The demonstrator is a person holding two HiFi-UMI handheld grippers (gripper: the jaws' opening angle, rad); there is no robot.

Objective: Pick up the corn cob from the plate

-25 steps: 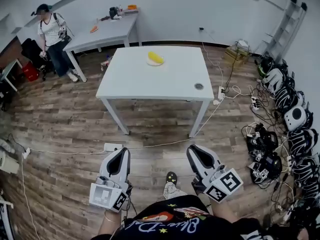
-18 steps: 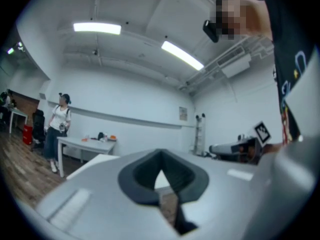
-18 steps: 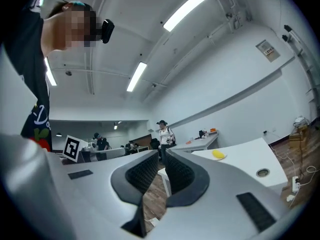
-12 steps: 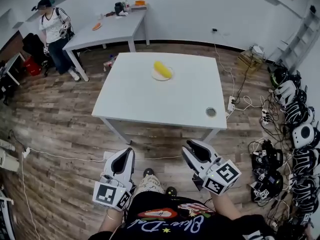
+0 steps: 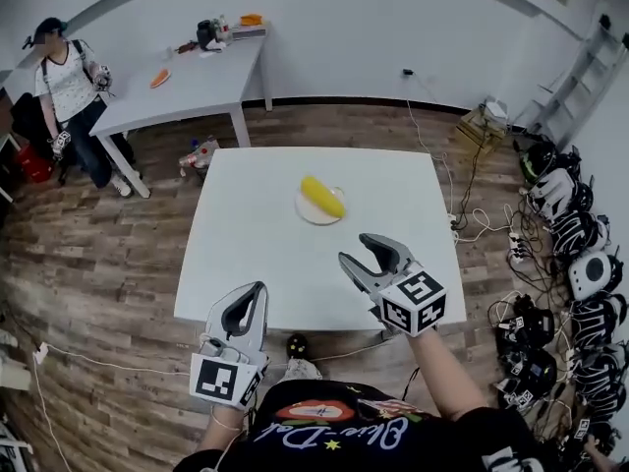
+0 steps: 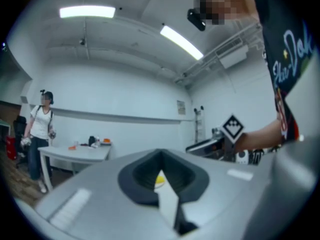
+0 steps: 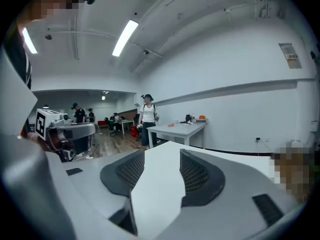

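Note:
A yellow corn cob (image 5: 322, 197) lies on a small white plate (image 5: 307, 210) near the middle of the white table (image 5: 246, 234). My right gripper (image 5: 360, 252) hovers over the table's near right part, short of the plate; its jaws are opening and nothing is between them. In the right gripper view only bare tabletop (image 7: 159, 184) shows between the right gripper's (image 7: 162, 156) pads. My left gripper (image 5: 257, 291) hangs at the table's front edge with its fingertips together. Through the left gripper (image 6: 160, 153) a sliver of the corn cob (image 6: 159, 180) shows far ahead.
A second white table (image 5: 187, 72) with small items stands at the back left, and a person (image 5: 64, 82) stands beside it. Headsets and cables (image 5: 580, 264) line the floor on the right. A cardboard box (image 5: 488, 121) sits by the far wall.
The table has come much closer. Both grippers have gone forward from over the floor to the table's near edge. The right jaws have spread apart from shut.

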